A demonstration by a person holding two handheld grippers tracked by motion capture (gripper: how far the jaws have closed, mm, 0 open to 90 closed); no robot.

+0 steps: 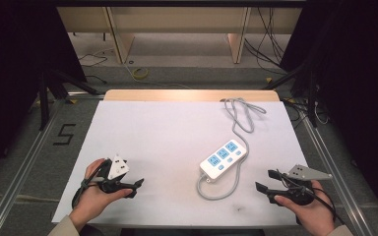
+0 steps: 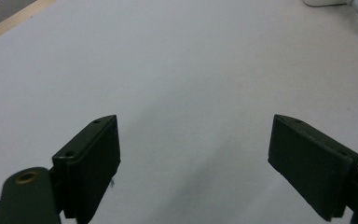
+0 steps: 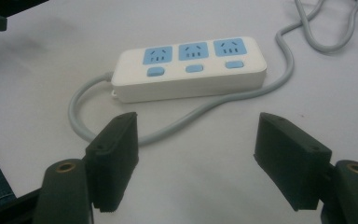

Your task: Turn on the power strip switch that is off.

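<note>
A white power strip (image 1: 223,159) lies on the white tabletop (image 1: 152,132), right of centre in the high view, set at a slant with its far end toward the upper right. It carries 3 blue sockets in a row and 3 small blue buttons beside them. Its grey cable (image 1: 241,115) leaves the near end, loops around the lower right side of the strip, and runs up to a loose coil near the top right edge of the tabletop.

The left tongs (image 1: 139,186) sit at the lower left of the high view, held in the person's left hand (image 1: 94,194), well apart from the strip. In the left gripper view the jaws stand wide with bare tabletop between them, and a corner of the strip shows at the upper right.

The right tongs (image 1: 267,180) sit at the lower right, held in the right hand (image 1: 312,211), near the strip but not touching it. In the right gripper view the jaws are wide, holding nothing; the strip lies in the upper middle of the frame, and the cable curves between the strip and the jaws.
</note>
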